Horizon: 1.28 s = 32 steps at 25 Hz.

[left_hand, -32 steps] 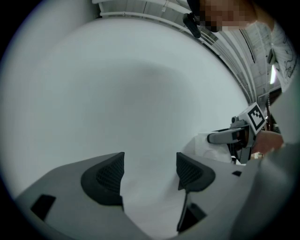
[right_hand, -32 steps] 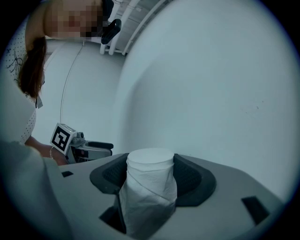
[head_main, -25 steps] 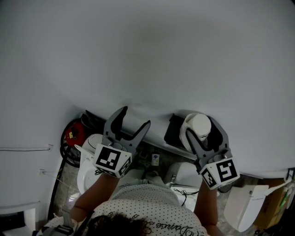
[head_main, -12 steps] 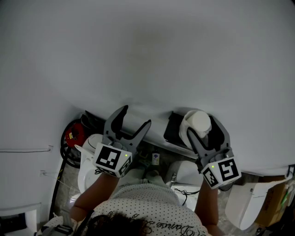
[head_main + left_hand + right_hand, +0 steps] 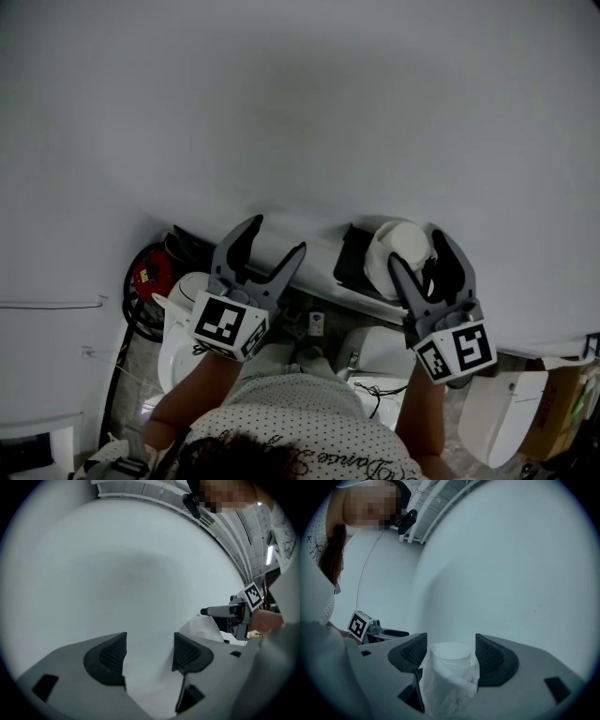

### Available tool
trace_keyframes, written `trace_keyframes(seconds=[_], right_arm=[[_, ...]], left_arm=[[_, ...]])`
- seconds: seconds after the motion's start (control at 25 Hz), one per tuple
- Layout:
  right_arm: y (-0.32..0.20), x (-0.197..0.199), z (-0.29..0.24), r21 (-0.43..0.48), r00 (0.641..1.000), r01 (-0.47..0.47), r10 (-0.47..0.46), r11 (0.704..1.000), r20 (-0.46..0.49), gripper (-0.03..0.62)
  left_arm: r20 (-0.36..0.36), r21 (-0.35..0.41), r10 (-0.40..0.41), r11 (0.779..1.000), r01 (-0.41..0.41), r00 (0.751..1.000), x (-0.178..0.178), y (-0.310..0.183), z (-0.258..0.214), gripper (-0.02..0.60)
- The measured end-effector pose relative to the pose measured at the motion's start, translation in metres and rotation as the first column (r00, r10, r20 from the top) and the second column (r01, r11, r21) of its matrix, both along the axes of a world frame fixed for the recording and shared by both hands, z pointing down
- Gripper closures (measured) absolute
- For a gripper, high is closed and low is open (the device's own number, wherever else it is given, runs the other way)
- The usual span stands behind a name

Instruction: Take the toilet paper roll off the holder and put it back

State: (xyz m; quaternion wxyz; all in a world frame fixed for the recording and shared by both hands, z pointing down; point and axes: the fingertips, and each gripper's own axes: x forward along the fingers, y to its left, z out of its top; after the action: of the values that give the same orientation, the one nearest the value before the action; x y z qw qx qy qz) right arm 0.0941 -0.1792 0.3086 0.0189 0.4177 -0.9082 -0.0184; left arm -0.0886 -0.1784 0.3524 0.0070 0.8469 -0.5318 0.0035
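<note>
The white toilet paper roll point(image 5: 401, 246) stands on end by the black holder point(image 5: 354, 261) on the wall. My right gripper point(image 5: 417, 248) reaches up around it. In the right gripper view the roll point(image 5: 449, 677) fills the space between the pads, which touch its loose outer paper on both sides. My left gripper point(image 5: 275, 236) hangs to the left of the holder, apart from the roll. Its jaws are closing, with only the bare wall between the pads point(image 5: 115, 656). The roll point(image 5: 201, 629) shows at the right of the left gripper view.
A plain white wall point(image 5: 300, 103) fills the upper part of the head view. Below lie a red object with black hose point(image 5: 145, 277), a white toilet bowl point(image 5: 178, 342), white fixtures point(image 5: 497, 412) and the person's dotted shirt point(image 5: 309, 431).
My right gripper has shifted slightly right and toward the person, with the roll still between its jaws. The left gripper has stayed in place.
</note>
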Motion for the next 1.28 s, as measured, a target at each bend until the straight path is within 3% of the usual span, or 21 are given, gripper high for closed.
trace_keyframes(seconds=[0.36, 0.56, 0.88, 1.28], right_arm=[[0.011, 0.024, -0.029, 0.136, 0.994, -0.097, 0.089, 0.986, 0.066, 0.321], [0.022, 0.042, -0.034, 0.166, 0.985, -0.159, 0.146, 0.973, 0.089, 0.407], [0.044, 0.060, -0.014, 0.125, 0.969, -0.227, 0.212, 0.966, 0.124, 0.549], [0.064, 0.071, 0.011, 0.049, 0.960, -0.272, 0.267, 0.961, 0.090, 0.582]], left_arm=[[-0.006, 0.047, -0.004, 0.999, 0.005, 1.000, -0.002, 0.005, -0.016, 0.367], [0.002, 0.040, 0.017, 0.999, -0.017, 1.000, 0.004, 0.006, -0.014, 0.427], [-0.006, 0.038, 0.056, 0.998, -0.056, 0.998, 0.017, 0.011, -0.013, 0.505], [-0.012, 0.019, 0.134, 0.991, -0.134, 0.991, 0.037, 0.021, -0.005, 0.565]])
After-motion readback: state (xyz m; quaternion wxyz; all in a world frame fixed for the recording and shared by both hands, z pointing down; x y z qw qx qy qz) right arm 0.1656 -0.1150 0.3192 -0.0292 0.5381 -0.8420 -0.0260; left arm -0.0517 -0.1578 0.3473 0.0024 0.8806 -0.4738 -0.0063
